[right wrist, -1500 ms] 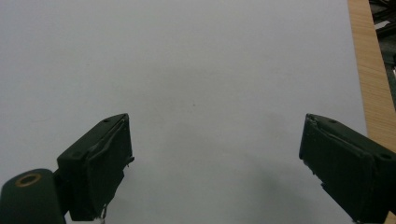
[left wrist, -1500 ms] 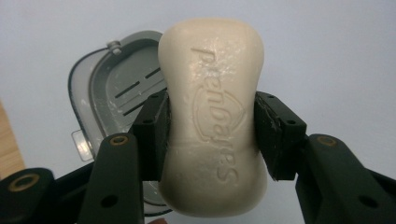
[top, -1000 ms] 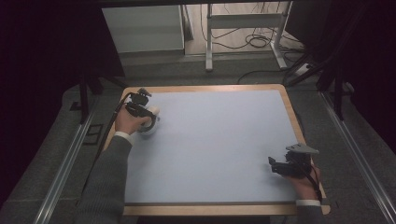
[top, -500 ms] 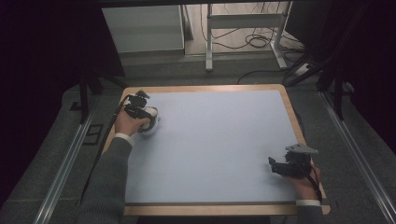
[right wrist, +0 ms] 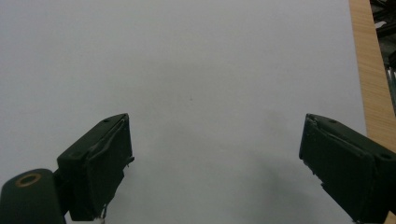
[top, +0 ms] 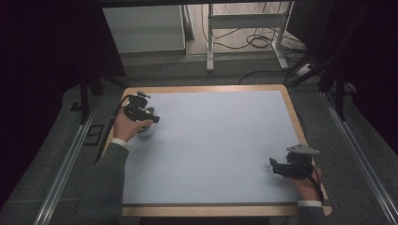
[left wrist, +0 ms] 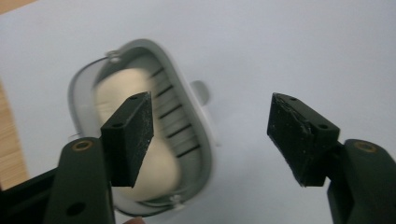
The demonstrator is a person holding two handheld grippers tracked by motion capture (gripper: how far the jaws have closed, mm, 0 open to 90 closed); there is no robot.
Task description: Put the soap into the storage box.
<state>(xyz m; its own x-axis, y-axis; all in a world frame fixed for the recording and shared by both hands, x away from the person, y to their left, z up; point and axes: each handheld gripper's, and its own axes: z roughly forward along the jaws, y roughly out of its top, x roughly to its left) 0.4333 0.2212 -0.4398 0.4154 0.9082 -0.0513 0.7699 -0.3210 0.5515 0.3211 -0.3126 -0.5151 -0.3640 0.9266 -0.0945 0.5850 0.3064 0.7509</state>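
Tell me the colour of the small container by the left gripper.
Light grey container, cream inside; left gripper view.

No readable text, label, brand, number or sign was found in any view. Surfaces checked: the pale blue table (top: 220, 154) cover and its wooden rim were plain. The grey container (left wrist: 196, 140) seen in the left gripper view bore slots but no lettering, and it was blurred. The black pads (right wrist: 100, 165) in the right gripper view carried no marking. The white cabinet (top: 143, 28) behind the table in the high view was blank as far as could be told; it was too far and too small to rule out fine print.
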